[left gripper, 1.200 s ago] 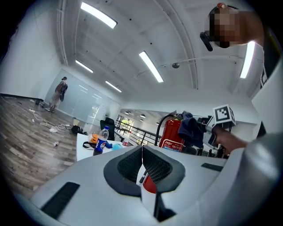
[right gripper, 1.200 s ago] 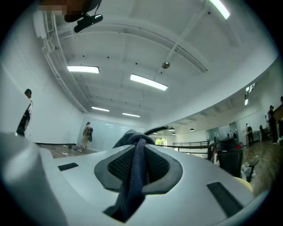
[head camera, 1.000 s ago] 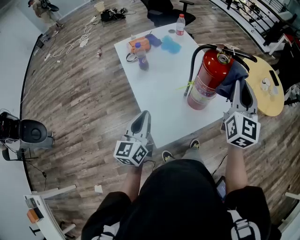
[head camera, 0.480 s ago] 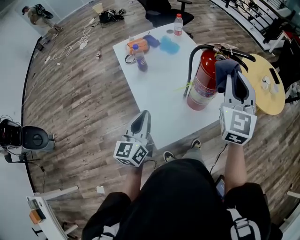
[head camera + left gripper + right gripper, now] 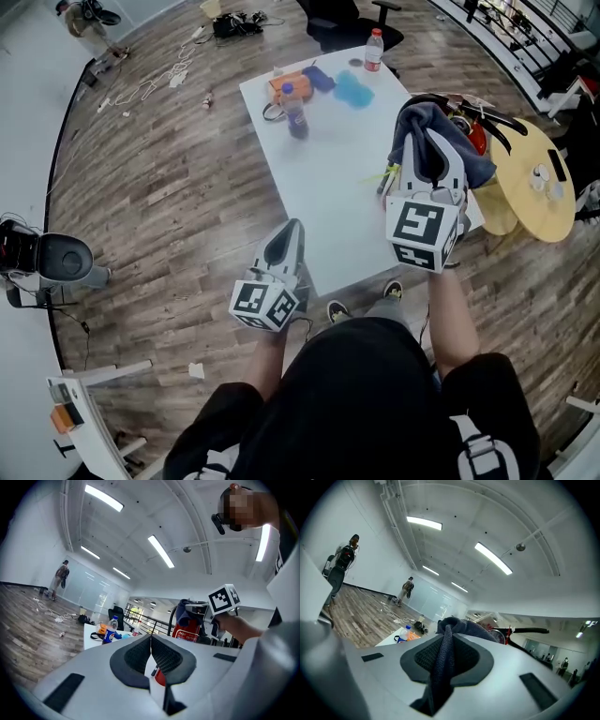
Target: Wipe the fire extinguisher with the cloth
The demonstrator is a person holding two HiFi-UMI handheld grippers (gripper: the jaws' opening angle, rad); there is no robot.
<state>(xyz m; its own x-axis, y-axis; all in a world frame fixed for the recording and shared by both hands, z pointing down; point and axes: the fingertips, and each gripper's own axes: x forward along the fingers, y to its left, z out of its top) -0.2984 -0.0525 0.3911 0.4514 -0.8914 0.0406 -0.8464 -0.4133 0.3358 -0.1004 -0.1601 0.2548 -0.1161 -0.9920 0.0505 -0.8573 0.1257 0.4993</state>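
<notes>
Behind cloth (image 5: 412, 124), fire extinguisher (image 5: 476, 139) mostly hidden.

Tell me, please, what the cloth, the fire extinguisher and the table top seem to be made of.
Cloth: dark blue woven fabric, matte; its weave and soft folds show.
Fire extinguisher: probably painted metal, smooth red with a printed label.
Table top: white and smooth, perhaps laminate; the look leaves it open.

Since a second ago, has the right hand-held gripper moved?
Yes: right hand-held gripper, clamping the cloth, went from beside the fire extinguisher to over its top.
</notes>
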